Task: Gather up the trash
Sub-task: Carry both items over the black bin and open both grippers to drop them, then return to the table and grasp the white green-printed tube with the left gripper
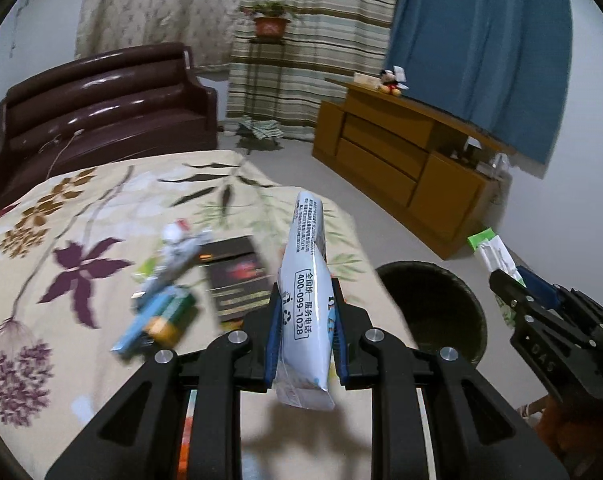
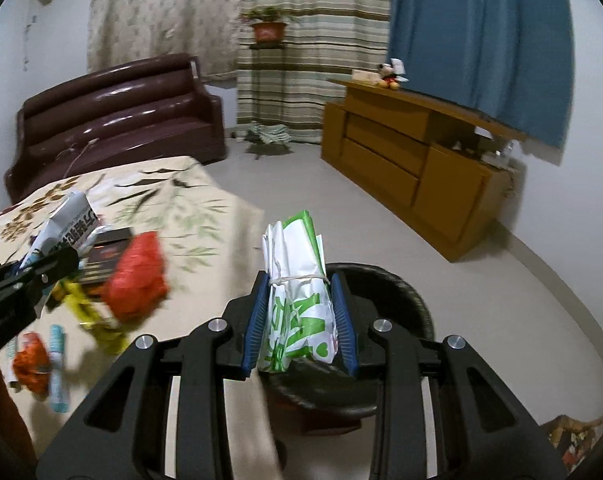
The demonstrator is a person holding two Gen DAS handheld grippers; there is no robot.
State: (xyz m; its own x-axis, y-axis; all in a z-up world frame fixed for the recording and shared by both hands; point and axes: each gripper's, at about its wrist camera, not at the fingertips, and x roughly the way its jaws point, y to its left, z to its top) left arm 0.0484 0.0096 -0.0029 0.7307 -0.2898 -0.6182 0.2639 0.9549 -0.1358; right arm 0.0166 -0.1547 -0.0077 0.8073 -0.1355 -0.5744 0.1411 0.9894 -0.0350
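Observation:
My left gripper (image 1: 306, 312) is shut on a white and pale blue wrapper (image 1: 305, 296) with printed text, held over the right edge of the flowered table (image 1: 81, 240). My right gripper (image 2: 299, 316) is shut on a folded green and white paper bag (image 2: 297, 300) tied with a rubber band, held above the black trash bin (image 2: 405, 300). In the left wrist view the bin (image 1: 433, 312) stands on the floor just right of the table, with the right gripper (image 1: 513, 288) and its bag (image 1: 493, 252) beyond it. The left gripper (image 2: 41, 264) with its wrapper (image 2: 67, 224) shows at the left of the right wrist view.
More litter lies on the table: a dark box (image 1: 237, 276), a blue and green pack (image 1: 157, 316), a red wrapper (image 2: 137, 276), yellow scraps (image 2: 89, 312), an orange wrapper (image 2: 29, 364). A brown sofa (image 1: 101, 112) stands behind, a wooden cabinet (image 1: 401, 160) at right across pale floor.

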